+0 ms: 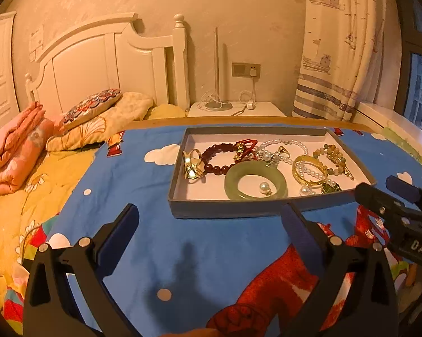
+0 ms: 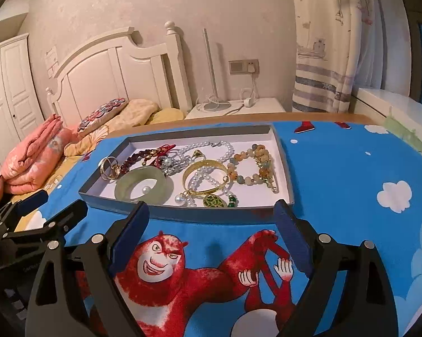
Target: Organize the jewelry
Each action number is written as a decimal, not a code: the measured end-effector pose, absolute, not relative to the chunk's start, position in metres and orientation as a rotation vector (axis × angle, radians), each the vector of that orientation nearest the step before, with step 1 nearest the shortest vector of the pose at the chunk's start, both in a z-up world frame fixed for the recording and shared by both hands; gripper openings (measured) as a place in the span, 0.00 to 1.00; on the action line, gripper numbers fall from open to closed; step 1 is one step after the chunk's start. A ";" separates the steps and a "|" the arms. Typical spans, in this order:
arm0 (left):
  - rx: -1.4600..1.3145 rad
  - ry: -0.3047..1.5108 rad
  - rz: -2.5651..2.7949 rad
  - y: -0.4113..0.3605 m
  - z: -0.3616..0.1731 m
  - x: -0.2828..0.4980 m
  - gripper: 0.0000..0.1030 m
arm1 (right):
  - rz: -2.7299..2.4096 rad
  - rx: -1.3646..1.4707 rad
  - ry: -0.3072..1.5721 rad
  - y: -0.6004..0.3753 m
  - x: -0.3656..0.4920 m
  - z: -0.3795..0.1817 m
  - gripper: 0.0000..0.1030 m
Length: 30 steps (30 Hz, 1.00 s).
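Both released and empty, the right hand-held gripper [image 2: 211, 221] sits just short of the jewelry tray [image 2: 143, 210] at its twelve o'clock, long side across, nearer than the left hand-held gripper [image 1: 211, 219], whose tray lies toward one o'clock.

A shallow grey cardboard tray [image 2: 154, 210] with a white floor lies flat on the blue cartoon cloth, jewelry heaped inside. Near its front edge lies a pale green jade bangle [image 2: 140, 186], flat, a loose pearl inside its ring. Beside it a gold bangle [image 2: 205, 178] overlaps a white pearl necklace [image 2: 211, 151]. At the left, a dark red bead bracelet [image 1: 219, 156]; at the right, a multicoloured stone bead bracelet [image 2: 253, 165].
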<state>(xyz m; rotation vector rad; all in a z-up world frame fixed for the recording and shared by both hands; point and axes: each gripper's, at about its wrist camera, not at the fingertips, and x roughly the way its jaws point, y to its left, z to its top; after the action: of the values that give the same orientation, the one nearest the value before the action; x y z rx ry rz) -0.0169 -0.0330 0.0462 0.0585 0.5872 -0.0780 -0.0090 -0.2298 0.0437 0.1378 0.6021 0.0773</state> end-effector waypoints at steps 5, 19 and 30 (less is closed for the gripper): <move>0.094 0.578 -0.090 -0.041 0.045 -0.020 0.98 | 0.057 0.163 0.600 -0.235 -0.009 0.043 0.84; 0.089 0.583 -0.092 -0.040 0.044 -0.021 0.98 | 0.056 0.164 0.601 -0.237 -0.008 0.042 0.84; 0.087 0.586 -0.094 -0.040 0.043 -0.021 0.98 | 0.057 0.165 0.602 -0.237 -0.008 0.042 0.84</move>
<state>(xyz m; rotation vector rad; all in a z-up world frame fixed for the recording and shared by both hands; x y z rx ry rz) -0.0211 -0.0402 0.0431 0.0871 0.5857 -0.0939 -0.0080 -0.2373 0.0418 0.1647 0.6024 0.0568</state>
